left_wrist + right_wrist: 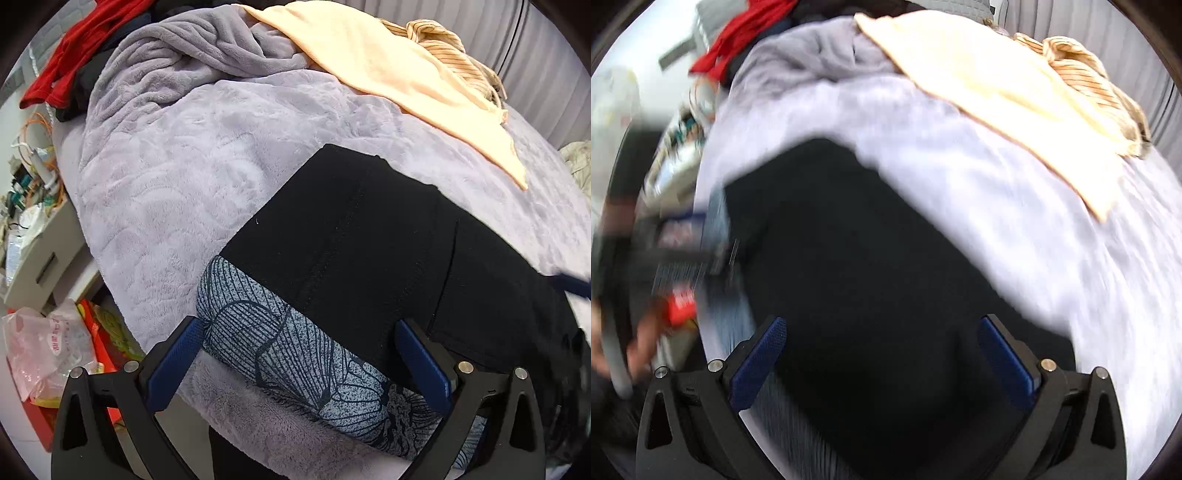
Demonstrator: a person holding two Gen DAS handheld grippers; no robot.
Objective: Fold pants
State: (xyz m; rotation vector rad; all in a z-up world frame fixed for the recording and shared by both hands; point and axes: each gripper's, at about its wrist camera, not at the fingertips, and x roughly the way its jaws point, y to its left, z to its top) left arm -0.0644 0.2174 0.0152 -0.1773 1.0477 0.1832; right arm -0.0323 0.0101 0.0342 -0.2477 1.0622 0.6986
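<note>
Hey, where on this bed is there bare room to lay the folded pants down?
Bare lilac blanket lies left of the black pants, below the bunched grey blanket. The far edge is crowded with the peach cloth, striped garment and red clothes.

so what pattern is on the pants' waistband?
Grey-blue with dark line-drawn leaf shapes on the waistband; left wrist view shows it best.

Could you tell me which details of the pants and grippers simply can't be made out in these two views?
- Right wrist view: motion blur smears the black pants; seams unreadable.
- Left wrist view: the patterned waistband is cut off past the right finger.
- Left wrist view: the pants run off the right edge, legs unseen.
- Right wrist view: the left gripper is blurred; its state is unclear there.
</note>
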